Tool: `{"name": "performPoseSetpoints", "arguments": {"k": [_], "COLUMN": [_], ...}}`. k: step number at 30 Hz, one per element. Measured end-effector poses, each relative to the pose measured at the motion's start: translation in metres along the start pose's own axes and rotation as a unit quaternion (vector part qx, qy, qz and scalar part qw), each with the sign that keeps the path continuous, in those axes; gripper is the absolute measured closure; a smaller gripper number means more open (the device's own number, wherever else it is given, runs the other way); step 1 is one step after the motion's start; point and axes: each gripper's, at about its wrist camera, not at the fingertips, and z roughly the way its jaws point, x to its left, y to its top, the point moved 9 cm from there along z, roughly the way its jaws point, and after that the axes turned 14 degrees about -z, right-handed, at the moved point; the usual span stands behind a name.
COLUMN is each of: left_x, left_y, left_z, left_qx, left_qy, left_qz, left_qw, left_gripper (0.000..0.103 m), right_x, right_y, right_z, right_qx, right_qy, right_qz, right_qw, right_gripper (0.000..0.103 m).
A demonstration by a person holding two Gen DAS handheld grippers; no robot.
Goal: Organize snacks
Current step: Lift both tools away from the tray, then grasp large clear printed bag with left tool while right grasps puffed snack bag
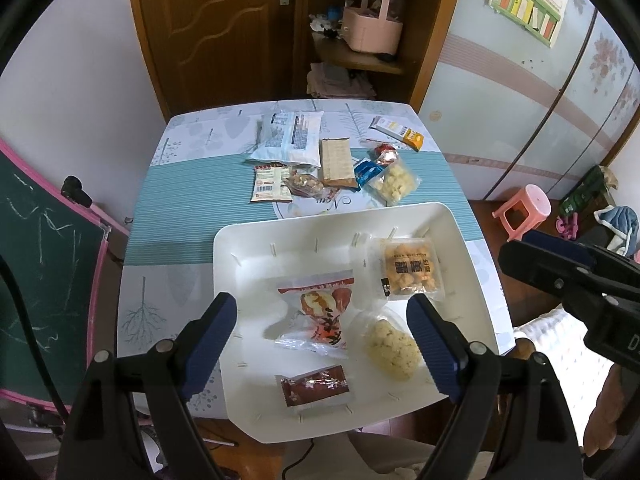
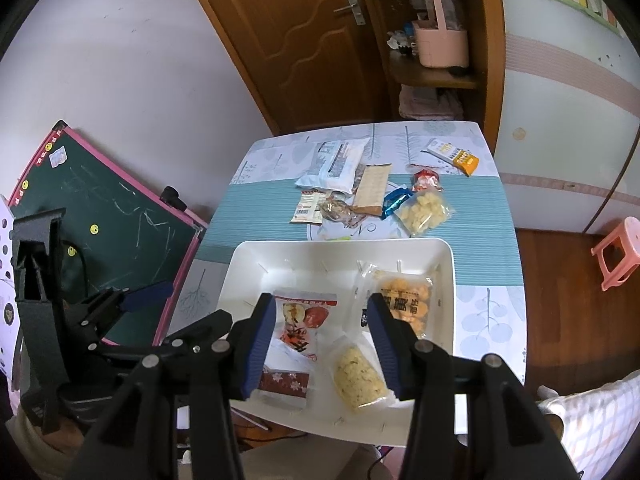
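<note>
A white tray (image 1: 280, 228) sits at the near end of the table. It holds a red-and-white packet (image 1: 320, 312), an orange snack pack (image 1: 412, 272), a clear bag of pale puffs (image 1: 392, 344) and a dark red packet (image 1: 316, 388). My left gripper (image 1: 321, 302) hovers over the red-and-white packet, open wide and holding nothing. My right gripper (image 2: 321, 304) hangs above the tray (image 2: 340, 245), open more narrowly, with nothing gripped. Below it lie the puff bag (image 2: 358, 376) and the red-and-white packet (image 2: 304, 320).
Loose snacks lie beyond the tray: a big white bag (image 1: 290, 136), a brown bar (image 1: 338, 160), a clear puff bag (image 1: 394, 184), a blue packet (image 1: 366, 170) and an orange-white box (image 1: 398, 130). A chalkboard (image 1: 40, 260) leans at the left; a pink stool (image 1: 524, 212) stands at the right.
</note>
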Motion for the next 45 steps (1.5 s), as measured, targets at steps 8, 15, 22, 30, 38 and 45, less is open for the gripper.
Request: {"name": "performPoseSetpoints", "arguments": {"k": [8, 15, 22, 30, 38, 45], "left_x": [-0.001, 0.001, 0.001, 0.005, 0.009, -0.001], "left_y": [0.004, 0.015, 0.023, 0.052, 0.132, 0.213], "left_z": [-0.002, -0.003, 0.004, 0.013, 0.006, 0.006], "left_qx": [-0.002, -0.014, -0.006, 0.001, -0.048, -0.082], "left_qy": [0.001, 0.005, 0.011, 0.008, 0.032, 0.031], "left_qz": [0.008, 0.009, 0.019, 0.002, 0.019, 0.046], "left_qw": [1.0, 0.9999, 0.9997, 1.0, 0.9981, 0.9951], "left_gripper": [0.017, 0.017, 0.017, 0.017, 0.017, 0.017], "right_x": [-0.004, -0.009, -0.014, -0.026, -0.061, -0.102], "right_y": [0.0, 0.001, 0.006, 0.017, 0.062, 0.131], "right_z": [0.0, 0.004, 0.012, 0.021, 0.017, 0.007], "right_qx": [-0.002, 0.001, 0.004, 0.006, -0.002, -0.021], "right_qy": [0.0, 0.004, 0.006, -0.002, -0.043, -0.077], "right_qz": [0.006, 0.021, 0.033, 0.046, 0.046, 0.041], "right_qw": [1.0, 1.0, 0.999, 0.999, 0.998, 0.996], "right_gripper": [0.055, 0.055, 0.055, 0.055, 0.055, 0.054]}}
